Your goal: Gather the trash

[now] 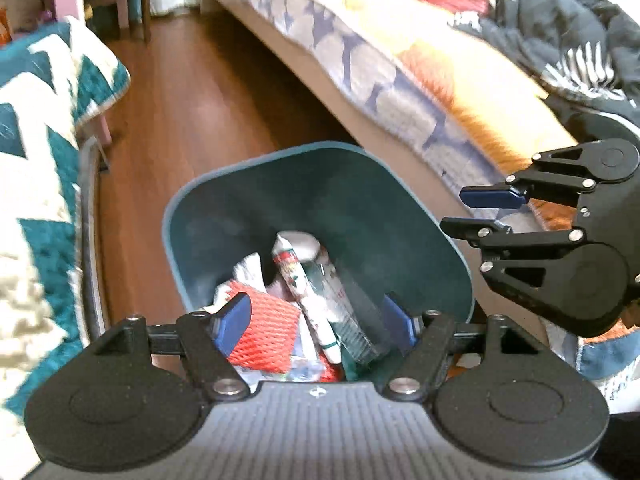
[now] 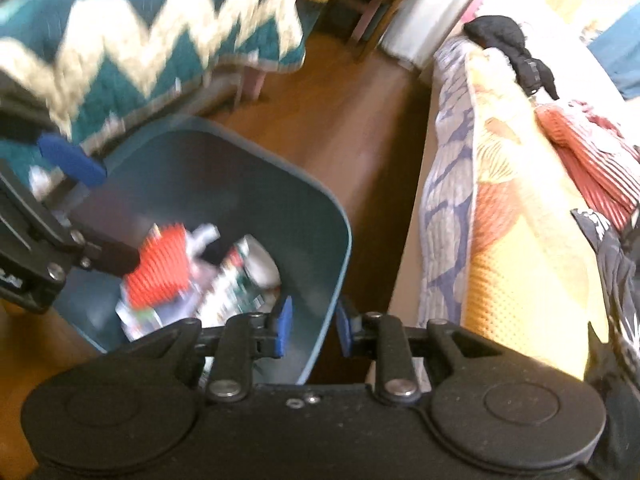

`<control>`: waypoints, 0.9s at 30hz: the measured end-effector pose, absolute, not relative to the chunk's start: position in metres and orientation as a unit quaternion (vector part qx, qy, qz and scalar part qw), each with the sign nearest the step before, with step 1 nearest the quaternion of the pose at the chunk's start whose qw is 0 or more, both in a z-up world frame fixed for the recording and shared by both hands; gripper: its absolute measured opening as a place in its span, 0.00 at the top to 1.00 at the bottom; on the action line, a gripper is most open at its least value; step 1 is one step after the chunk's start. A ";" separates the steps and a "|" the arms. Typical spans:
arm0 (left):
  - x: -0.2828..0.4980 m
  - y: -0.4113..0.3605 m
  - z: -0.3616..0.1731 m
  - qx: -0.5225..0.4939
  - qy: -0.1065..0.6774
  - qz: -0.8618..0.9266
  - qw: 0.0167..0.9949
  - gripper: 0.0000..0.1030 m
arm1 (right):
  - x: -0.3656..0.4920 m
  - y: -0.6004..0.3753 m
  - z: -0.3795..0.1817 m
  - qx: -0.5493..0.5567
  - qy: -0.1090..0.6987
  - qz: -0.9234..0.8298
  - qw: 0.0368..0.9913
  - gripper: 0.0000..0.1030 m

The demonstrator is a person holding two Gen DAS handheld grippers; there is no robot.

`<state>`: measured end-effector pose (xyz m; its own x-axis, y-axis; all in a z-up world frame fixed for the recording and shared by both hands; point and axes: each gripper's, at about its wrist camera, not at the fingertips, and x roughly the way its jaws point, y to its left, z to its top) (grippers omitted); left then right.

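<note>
While both cameras look down into the teal bin (image 1: 248, 200), each shows something the other hides. From the left wrist view the bin fills the lower middle of the frame, standing on the wood floor (image 1: 192, 92) beside the bed (image 1: 400, 80), with trash piled in its bottom: an orange foam net (image 1: 268, 330), a white printed tube (image 1: 304, 296) and crumpled white paper (image 1: 248, 268). Spread wide above the bin's near rim, the left gripper (image 1: 316, 326) has its blue pads apart with nothing pressed between them; the trash seen in the gap lies down in the bin. At the right edge of that view, the right gripper (image 1: 468, 210) hangs sideways over the bin's right rim, its two fingers a little apart and empty. Blurred by motion, the right wrist view puts the bin at centre left and shows the right gripper's pads straddling the near rim wall without clearly pressing it, one pad (image 2: 284, 330) inside, the other outside. Only this view shows the bed top at the right, with black clothing (image 2: 512, 52) and a red striped cloth (image 2: 592, 160). A teal zigzag blanket (image 2: 160, 32) fills the upper left.
</note>
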<state>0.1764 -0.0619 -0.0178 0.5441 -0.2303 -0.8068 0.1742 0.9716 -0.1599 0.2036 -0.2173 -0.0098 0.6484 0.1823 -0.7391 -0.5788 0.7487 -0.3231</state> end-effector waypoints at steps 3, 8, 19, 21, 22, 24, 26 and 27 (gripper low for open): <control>0.162 -0.055 -0.001 -0.027 0.441 -0.112 0.890 0.30 | 0.185 -0.219 0.010 -0.238 0.329 0.227 0.885 0.74; 0.134 -0.045 0.024 -0.034 0.398 -0.112 0.910 0.23 | 0.154 -0.225 0.035 -0.189 0.286 0.223 0.912 0.71; 0.078 -0.031 0.052 -0.046 0.325 -0.084 0.941 0.02 | 0.101 -0.244 0.054 -0.072 0.272 0.200 0.939 0.51; 0.071 -0.027 0.052 -0.057 0.314 -0.076 0.945 0.01 | 0.095 -0.249 0.053 -0.046 0.272 0.199 0.941 0.50; 0.068 -0.025 0.052 -0.063 0.312 -0.076 0.945 0.01 | 0.093 -0.252 0.053 -0.032 0.272 0.195 0.942 0.50; 0.066 -0.023 0.051 -0.070 0.312 -0.078 0.944 0.01 | 0.087 -0.255 0.052 -0.010 0.268 0.191 0.944 0.49; 0.063 -0.022 0.049 -0.069 0.311 -0.073 0.945 0.01 | 0.081 -0.258 0.050 0.002 0.262 0.182 0.948 0.48; 0.061 -0.022 0.048 -0.069 0.310 -0.076 0.945 0.01 | 0.079 -0.259 0.050 0.007 0.258 0.177 0.950 0.48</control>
<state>0.0612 -0.0219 0.0482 0.7961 -0.1865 -0.5758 0.1005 0.9789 -0.1781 0.0786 -0.2587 0.0496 0.8043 0.3400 -0.4873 -0.3328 0.9372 0.1046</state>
